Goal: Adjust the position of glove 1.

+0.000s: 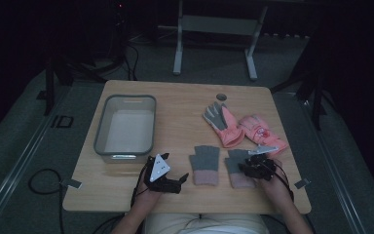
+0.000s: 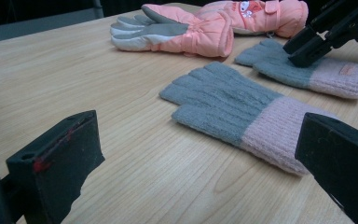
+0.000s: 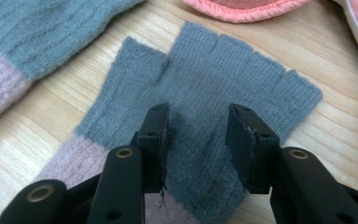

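Note:
Two grey knit gloves with pink cuffs lie flat near the table's front edge. My right gripper (image 1: 253, 168) (image 3: 198, 135) points down on the right knit glove (image 1: 234, 158) (image 3: 223, 70), jaws apart, tips resting on its grey palm with no fabric pinched. The left gripper view shows that gripper (image 2: 307, 49) on this glove (image 2: 279, 65). My left gripper (image 1: 181, 179) (image 2: 198, 154) lies low on the table, wide open and empty, pointing at the left knit glove (image 1: 205, 163) (image 2: 233, 105) (image 3: 23, 32).
Two padded pink ski gloves (image 1: 224, 124) (image 1: 260, 129) (image 2: 177, 30) lie behind the knit pair, at the table's right. A clear plastic bin (image 1: 97, 131) with a grey rim stands at the left. A round hole (image 1: 221, 96) sits near the table's far edge.

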